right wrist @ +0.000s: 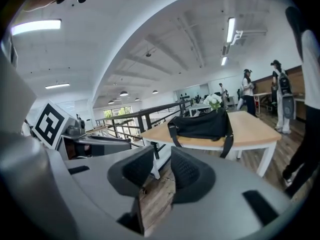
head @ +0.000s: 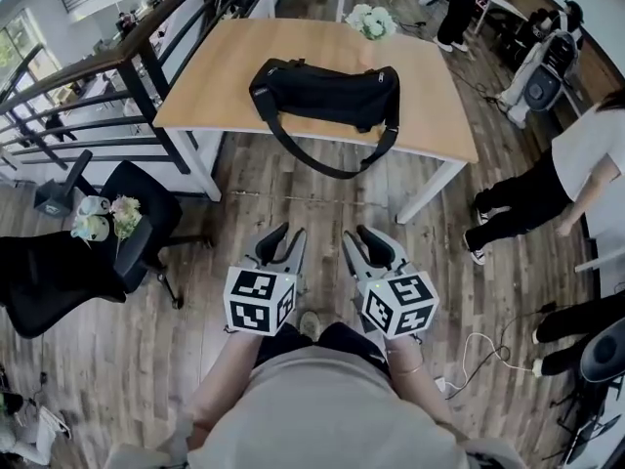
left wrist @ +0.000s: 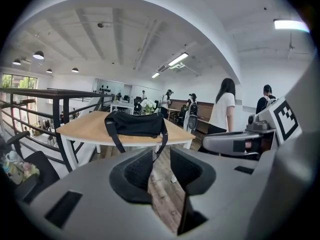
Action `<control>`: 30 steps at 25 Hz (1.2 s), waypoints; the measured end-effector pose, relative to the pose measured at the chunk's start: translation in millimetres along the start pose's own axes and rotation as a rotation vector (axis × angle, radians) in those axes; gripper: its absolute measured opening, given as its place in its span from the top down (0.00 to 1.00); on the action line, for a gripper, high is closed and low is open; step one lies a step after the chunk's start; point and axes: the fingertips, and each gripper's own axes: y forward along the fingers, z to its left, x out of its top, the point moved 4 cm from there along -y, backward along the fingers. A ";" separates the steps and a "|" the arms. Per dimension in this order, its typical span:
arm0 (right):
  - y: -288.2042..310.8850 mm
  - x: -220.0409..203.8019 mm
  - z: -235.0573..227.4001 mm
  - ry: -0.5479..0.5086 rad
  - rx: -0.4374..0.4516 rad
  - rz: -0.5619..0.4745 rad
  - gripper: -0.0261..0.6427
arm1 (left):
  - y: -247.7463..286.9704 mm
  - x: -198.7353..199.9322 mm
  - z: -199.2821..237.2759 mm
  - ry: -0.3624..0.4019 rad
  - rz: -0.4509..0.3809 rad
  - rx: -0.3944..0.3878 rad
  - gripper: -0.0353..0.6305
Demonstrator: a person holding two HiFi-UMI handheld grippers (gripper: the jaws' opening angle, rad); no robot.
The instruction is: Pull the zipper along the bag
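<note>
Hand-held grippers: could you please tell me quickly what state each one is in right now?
Left hand-held gripper: open, nothing between its jaws.
Right hand-held gripper: open, nothing between its jaws.

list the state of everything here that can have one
left gripper: jaws apart, empty
right gripper: jaws apart, empty
bag: lying on the table, untouched, zipper too small to read
strap: hanging over the table's near edge
flowers: upright beyond the bag

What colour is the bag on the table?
Black. The bag shows best in the head view.
</note>
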 end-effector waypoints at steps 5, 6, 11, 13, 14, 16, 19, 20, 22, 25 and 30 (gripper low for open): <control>19.4 -3.1 -16.9 0.027 0.014 0.031 0.81 | 27.2 -0.1 3.9 -0.006 0.033 -0.002 0.77; 22.7 -3.1 -19.9 0.031 0.014 0.034 0.81 | 31.3 0.4 5.8 -0.006 0.036 -0.002 0.77; 38.4 -1.4 -33.4 0.044 0.014 0.043 0.81 | 54.7 -0.3 14.5 -0.001 0.066 -0.023 0.77; 45.5 0.6 -41.5 0.051 0.006 0.042 0.81 | 67.6 0.9 17.7 -0.002 0.075 -0.030 0.77; 49.7 3.0 -46.4 0.056 0.000 0.040 0.81 | 74.3 3.4 19.5 -0.002 0.074 -0.034 0.77; 59.6 9.4 -56.0 0.061 -0.014 0.034 0.81 | 88.1 9.8 24.7 -0.001 0.068 -0.044 0.77; 76.5 15.5 -69.2 0.061 -0.034 0.040 0.81 | 113.3 14.2 34.7 -0.008 0.079 -0.063 0.77; 82.9 17.3 -74.4 0.061 -0.043 0.042 0.81 | 123.3 15.5 37.9 -0.009 0.084 -0.072 0.77; 98.1 24.1 -86.0 0.060 -0.060 0.040 0.81 | 143.9 22.1 45.7 -0.006 0.088 -0.092 0.77; 125.2 42.0 -103.0 0.062 -0.073 0.023 0.81 | 173.5 40.0 61.4 0.008 0.081 -0.116 0.77; 167.2 78.2 -125.8 0.065 -0.095 -0.010 0.81 | 218.2 71.3 89.5 0.026 0.091 -0.155 0.77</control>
